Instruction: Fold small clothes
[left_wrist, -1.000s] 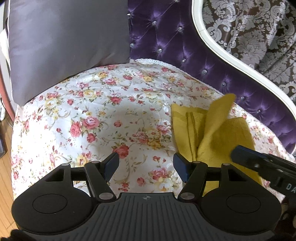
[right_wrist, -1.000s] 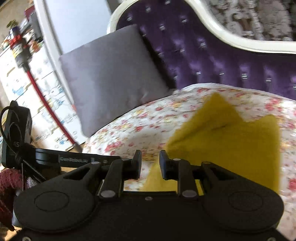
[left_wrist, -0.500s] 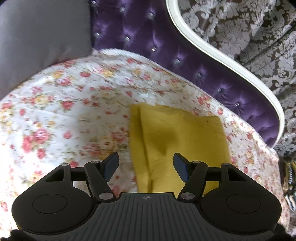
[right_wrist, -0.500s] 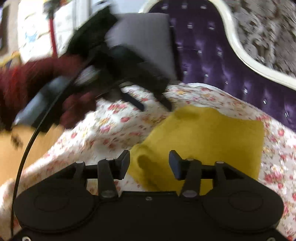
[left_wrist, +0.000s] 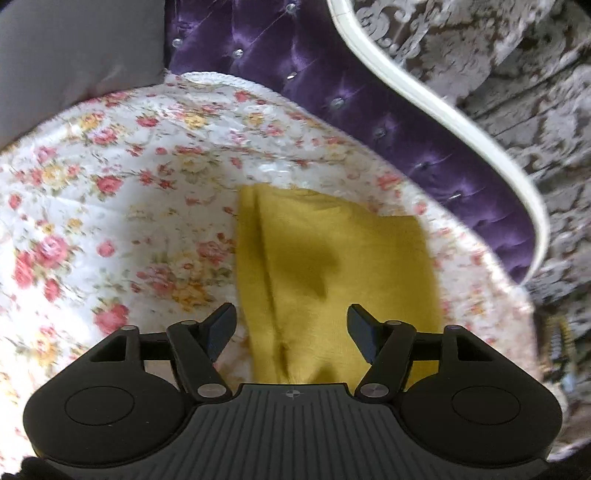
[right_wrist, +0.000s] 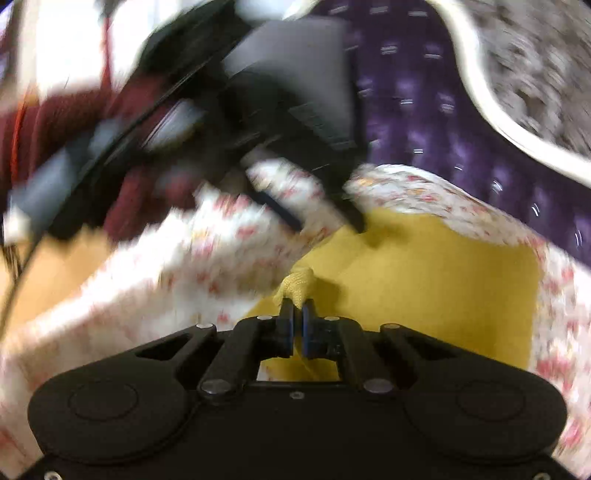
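Observation:
A folded mustard-yellow garment (left_wrist: 332, 266) lies on the floral-covered seat (left_wrist: 110, 206), right of centre. My left gripper (left_wrist: 291, 325) is open and hovers just over its near edge, jaws either side of a lengthwise fold. In the right wrist view the garment (right_wrist: 443, 291) fills the lower right. My right gripper (right_wrist: 297, 317) is shut on a bunched corner of the garment (right_wrist: 297, 286) at its near left end. The left gripper also shows in the right wrist view (right_wrist: 303, 206), blurred, above the cloth's far corner.
A grey cushion (left_wrist: 74, 55) leans at the back left. The purple tufted backrest (left_wrist: 369, 110) with a white frame (left_wrist: 461, 122) curves around the back and right. The right wrist view is motion-blurred; a dark red sleeve (right_wrist: 74, 122) is at the left.
The raised yellow flap has been laid flat. My right gripper opened, then shut on the garment's near corner. My left gripper swung right over the garment, still open.

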